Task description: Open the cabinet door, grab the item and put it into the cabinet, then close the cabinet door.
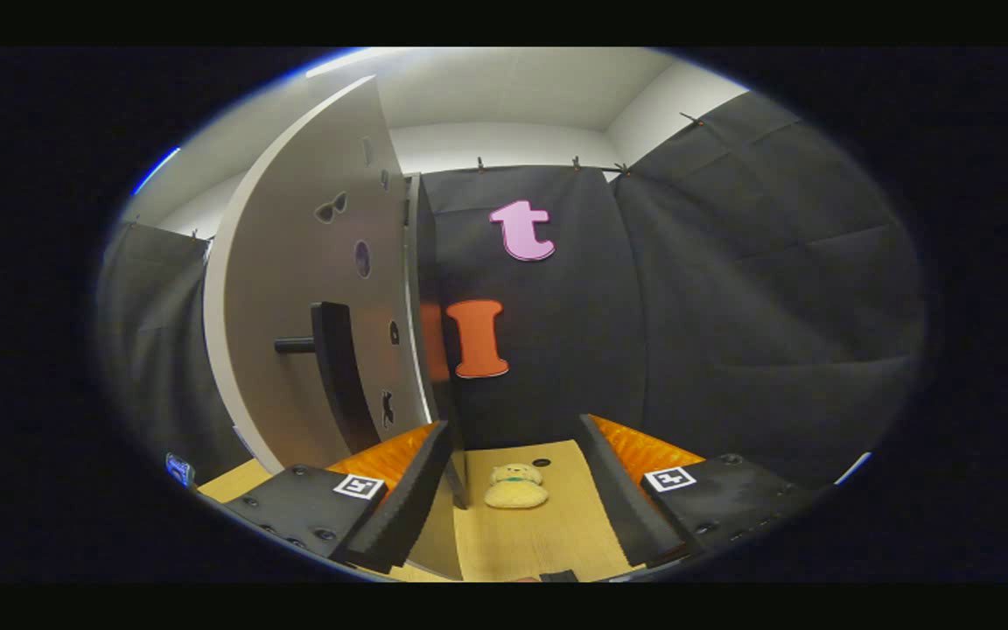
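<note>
Tongs (513,512) point forward over a light wooden tabletop (548,547), their two black fingers spread wide apart and gripping nothing. Each finger has an orange ribbed block behind its dark inner pad, and a small square black-and-white marker sits on the black body behind each one. The left finger (403,499) lies close to the lower edge of a cabinet door (311,289); whether it touches the door cannot be told from this angle. The right finger (622,490) has only the tabletop beneath it and the black cloth wall (731,289) beyond. The door is pale grey, stands upright and is swung open, so its broad face and its thin edge both show just ahead of the left finger. A dark handle (333,367) juts from the door's face on a short rod, and several small dark stickers dot the face near the edge. A small yellow stuffed toy (515,487) rests on the tabletop in the gap between the two fingers, a little ahead of their tips and apart from both. It sits just beside the bottom corner of the door's edge. A small dark round spot (542,462) marks the tabletop just behind the toy.
</note>
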Tool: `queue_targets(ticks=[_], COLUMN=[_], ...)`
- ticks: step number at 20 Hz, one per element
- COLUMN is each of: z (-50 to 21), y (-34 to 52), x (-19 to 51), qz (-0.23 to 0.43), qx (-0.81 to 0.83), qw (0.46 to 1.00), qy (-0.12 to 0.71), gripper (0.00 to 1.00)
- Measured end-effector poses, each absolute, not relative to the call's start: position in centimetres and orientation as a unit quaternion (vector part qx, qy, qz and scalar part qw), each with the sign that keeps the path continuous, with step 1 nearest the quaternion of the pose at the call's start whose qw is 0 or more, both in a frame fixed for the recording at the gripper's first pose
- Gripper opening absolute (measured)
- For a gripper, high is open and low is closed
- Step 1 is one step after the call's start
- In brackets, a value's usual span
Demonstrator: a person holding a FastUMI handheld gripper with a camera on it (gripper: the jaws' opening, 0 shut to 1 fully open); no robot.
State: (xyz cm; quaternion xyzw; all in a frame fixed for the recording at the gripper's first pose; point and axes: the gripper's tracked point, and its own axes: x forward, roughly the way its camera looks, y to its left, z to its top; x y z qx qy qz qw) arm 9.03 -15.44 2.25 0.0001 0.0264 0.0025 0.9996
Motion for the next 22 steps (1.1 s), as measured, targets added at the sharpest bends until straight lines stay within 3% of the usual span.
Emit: queue_targets(ticks=[15, 22], z=[1.0, -0.3], y=[-1.1, 4.7], x=[8.7, 10.4], qz=[0.077, 0.081], qx=[-0.023, -0.028], qw=[0.996, 0.995], qy=[0.037, 0.043], gripper=[0.92, 0.92])
